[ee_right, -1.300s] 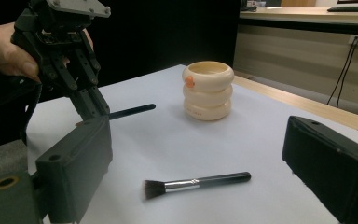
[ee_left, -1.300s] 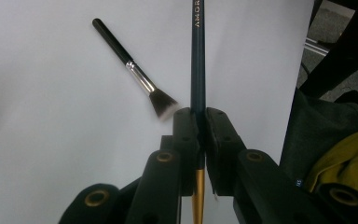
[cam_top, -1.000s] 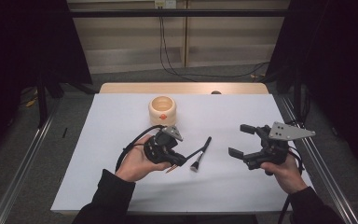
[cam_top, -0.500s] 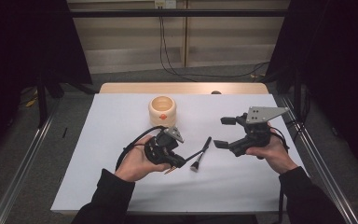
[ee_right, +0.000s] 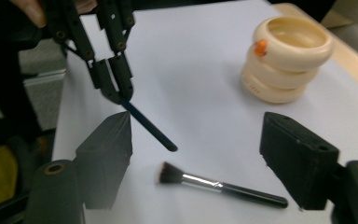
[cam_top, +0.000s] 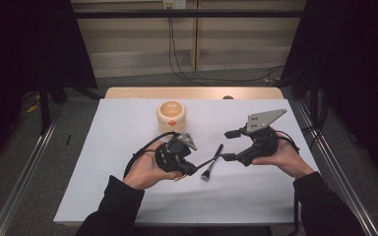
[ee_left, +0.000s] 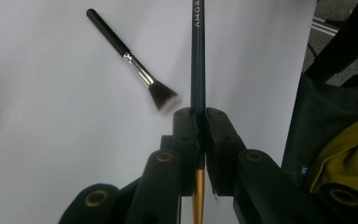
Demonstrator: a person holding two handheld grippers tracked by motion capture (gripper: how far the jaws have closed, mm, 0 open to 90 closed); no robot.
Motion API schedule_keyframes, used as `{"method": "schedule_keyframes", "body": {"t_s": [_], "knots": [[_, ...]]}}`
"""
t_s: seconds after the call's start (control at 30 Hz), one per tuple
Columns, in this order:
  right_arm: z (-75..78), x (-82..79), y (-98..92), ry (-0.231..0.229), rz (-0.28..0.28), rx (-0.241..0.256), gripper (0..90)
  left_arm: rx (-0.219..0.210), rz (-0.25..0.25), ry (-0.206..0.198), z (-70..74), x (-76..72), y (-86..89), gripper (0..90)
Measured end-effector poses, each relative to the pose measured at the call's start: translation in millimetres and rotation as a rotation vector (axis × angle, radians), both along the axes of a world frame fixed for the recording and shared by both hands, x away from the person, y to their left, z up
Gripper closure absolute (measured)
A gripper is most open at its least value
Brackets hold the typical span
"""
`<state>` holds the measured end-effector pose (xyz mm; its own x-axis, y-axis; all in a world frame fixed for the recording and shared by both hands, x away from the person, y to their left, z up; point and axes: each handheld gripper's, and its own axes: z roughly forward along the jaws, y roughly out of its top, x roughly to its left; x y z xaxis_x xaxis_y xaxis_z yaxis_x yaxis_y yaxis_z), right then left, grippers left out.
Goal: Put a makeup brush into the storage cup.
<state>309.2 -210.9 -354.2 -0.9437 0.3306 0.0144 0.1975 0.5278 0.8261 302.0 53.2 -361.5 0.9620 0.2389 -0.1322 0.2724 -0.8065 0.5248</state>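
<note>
Left gripper (ee_left: 198,122) jaws clamp a pencil (ee_left: 197,56); right gripper (ee_right: 196,158) jaws wide, a brush (ee_right: 221,187) lying between them at 6 o'clock.

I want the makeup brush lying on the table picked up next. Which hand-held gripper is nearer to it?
Right. The right hand-held gripper hangs open, its lower jaw beside the makeup brush handle. The left hand-held gripper, shut on a dark pencil, sits just left of the bristles.

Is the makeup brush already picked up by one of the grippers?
No, the makeup brush lies loose on the white table cover, between the open jaws of the right gripper, while the left gripper clamps a dark pencil.
</note>
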Motion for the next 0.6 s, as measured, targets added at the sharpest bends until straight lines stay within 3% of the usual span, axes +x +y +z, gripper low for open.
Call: {"method": "schedule_keyframes", "body": {"t_s": [0.1,0.17,0.27,0.43,0.6], "knots": [[7.8,1.8,3.8,0.011,0.029,-0.014,27.0,-0.011,0.011,0.018,-0.7,1.1,-3.9,83.5],[9.2,2.8,6.1,0.011,0.047,-0.043,29.1,0.006,-0.005,0.023,-3.0,1.2,-6.4,83.5],[4.7,2.4,9.1,0.007,0.078,-0.109,36.6,0.040,-0.021,0.018,-6.4,-1.3,-9.2,83.5],[-3.2,-0.9,18.9,0.037,0.137,-0.220,36.9,0.047,-0.025,0.029,-8.0,-0.2,-9.3,83.5],[-6.1,-3.9,25.6,0.040,0.182,-0.261,43.7,0.067,-0.039,0.032,-10.5,-0.7,-9.7,83.5]]}}
